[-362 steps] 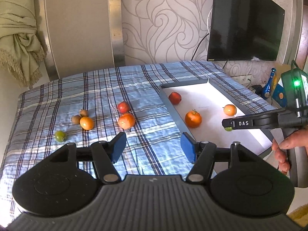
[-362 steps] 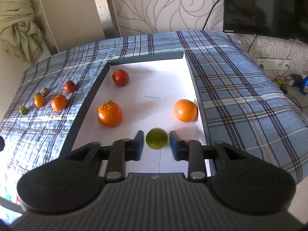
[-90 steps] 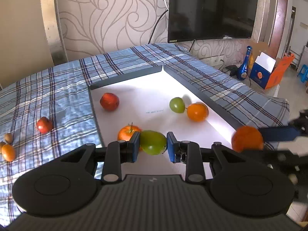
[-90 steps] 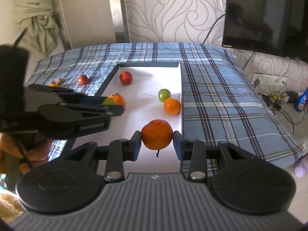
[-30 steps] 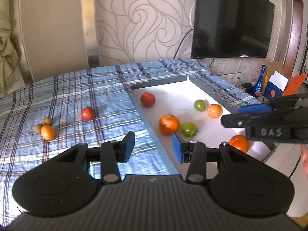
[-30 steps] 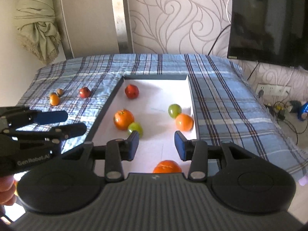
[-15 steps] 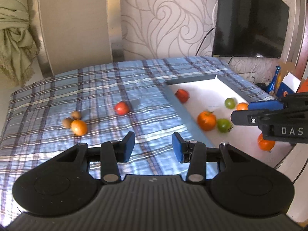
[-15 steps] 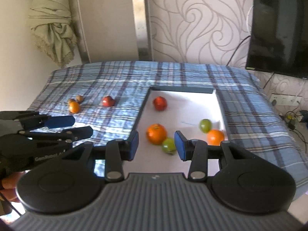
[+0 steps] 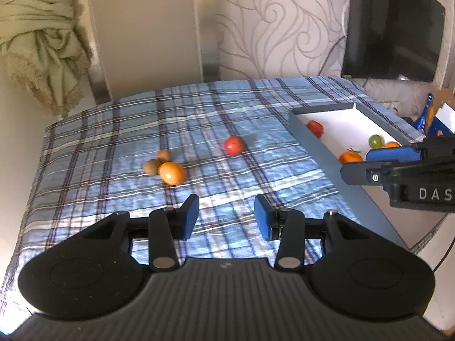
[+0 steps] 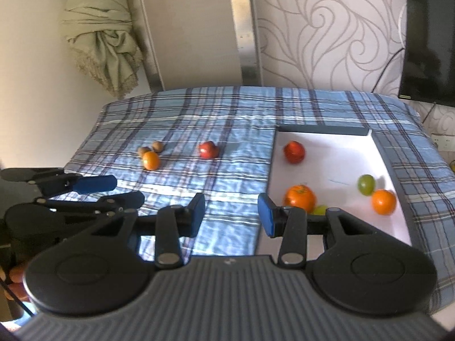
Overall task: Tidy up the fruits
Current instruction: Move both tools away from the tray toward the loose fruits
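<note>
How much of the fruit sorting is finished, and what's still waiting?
Done: five fruits show in the white tray, including a red one. In hand: nothing; the left hand-held gripper and right hand-held gripper are open. Left on the blanket: a red fruit, an orange and two small brown fruits.

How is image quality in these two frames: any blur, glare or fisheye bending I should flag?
Left wrist view: sharp; sunlight streaks wash out the plaid cloth near the orange; the TV edge bows. Right wrist view: softer overall, the tray interior glares white, and the walls curve strongly toward the frame edges.
</note>
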